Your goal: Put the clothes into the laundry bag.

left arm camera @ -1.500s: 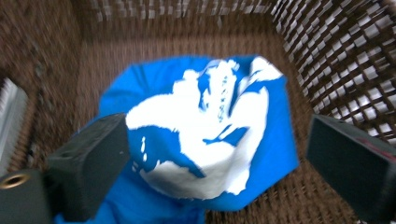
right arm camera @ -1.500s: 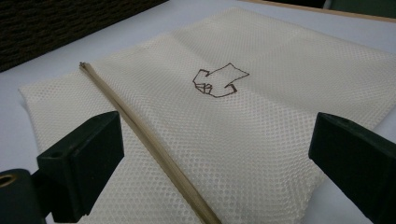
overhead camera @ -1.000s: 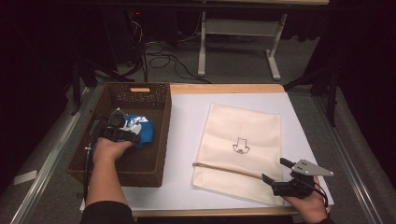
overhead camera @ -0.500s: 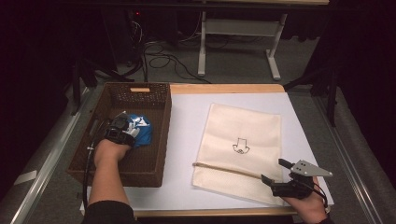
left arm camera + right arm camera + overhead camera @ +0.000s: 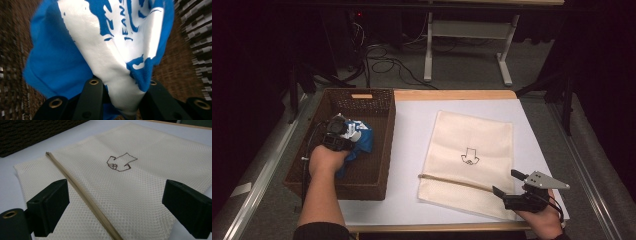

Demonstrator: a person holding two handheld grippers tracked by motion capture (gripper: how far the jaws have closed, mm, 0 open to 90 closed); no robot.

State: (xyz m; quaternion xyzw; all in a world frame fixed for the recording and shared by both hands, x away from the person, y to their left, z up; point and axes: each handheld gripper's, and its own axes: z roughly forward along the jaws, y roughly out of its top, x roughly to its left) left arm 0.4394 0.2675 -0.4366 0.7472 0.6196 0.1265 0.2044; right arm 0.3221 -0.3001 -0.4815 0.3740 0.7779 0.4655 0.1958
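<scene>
The left gripper (image 5: 343,131) has just closed its jaws on the blue and white cloth (image 5: 360,140) and lifted it a little inside the brown basket (image 5: 377,145). The cream mesh bag (image 5: 472,150) lies flat on the white table (image 5: 412,130). The right gripper (image 5: 507,189) rests at the bag's near corner, jaws wide apart.

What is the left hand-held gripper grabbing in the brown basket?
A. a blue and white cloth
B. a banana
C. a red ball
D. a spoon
A: the left hand-held gripper has its black jaws pinched on the blue and white cloth inside the woven basket.
</scene>
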